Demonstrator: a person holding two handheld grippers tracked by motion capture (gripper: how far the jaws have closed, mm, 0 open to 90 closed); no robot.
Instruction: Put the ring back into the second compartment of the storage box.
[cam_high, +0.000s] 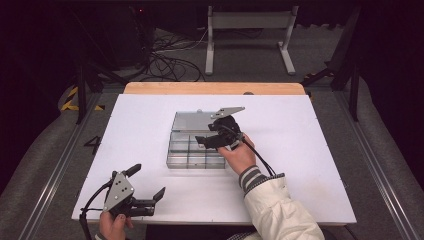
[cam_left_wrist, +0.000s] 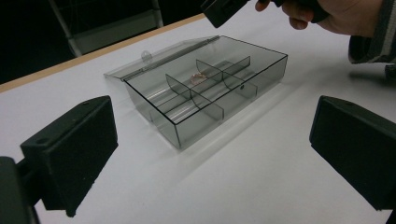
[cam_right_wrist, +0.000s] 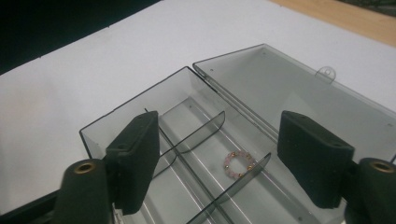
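Note:
A smoky clear compartment box (cam_high: 192, 159) stands mid-table with its lid (cam_high: 191, 120) swung back flat. In the right gripper view a small ring of pink and gold beads (cam_right_wrist: 238, 164) lies on the floor of one compartment of the box (cam_right_wrist: 135, 100), between dividers. My right gripper (cam_high: 207, 134) hovers just above the box's right side; its jaws are open around empty air, with the ring below them. My left gripper (cam_high: 147, 182) rests near the table's front left corner, open and empty, facing the box (cam_left_wrist: 210, 126). The ring (cam_left_wrist: 198, 77) is a faint speck there.
The white table top (cam_high: 300, 150) has a wooden strip (cam_high: 215, 88) along its far edge. Beyond it a grey metal stand (cam_high: 248, 20) and loose cables (cam_high: 170, 62) sit on the floor. A striped cuff and pale sleeve (cam_high: 270, 195) reach in from the front right.

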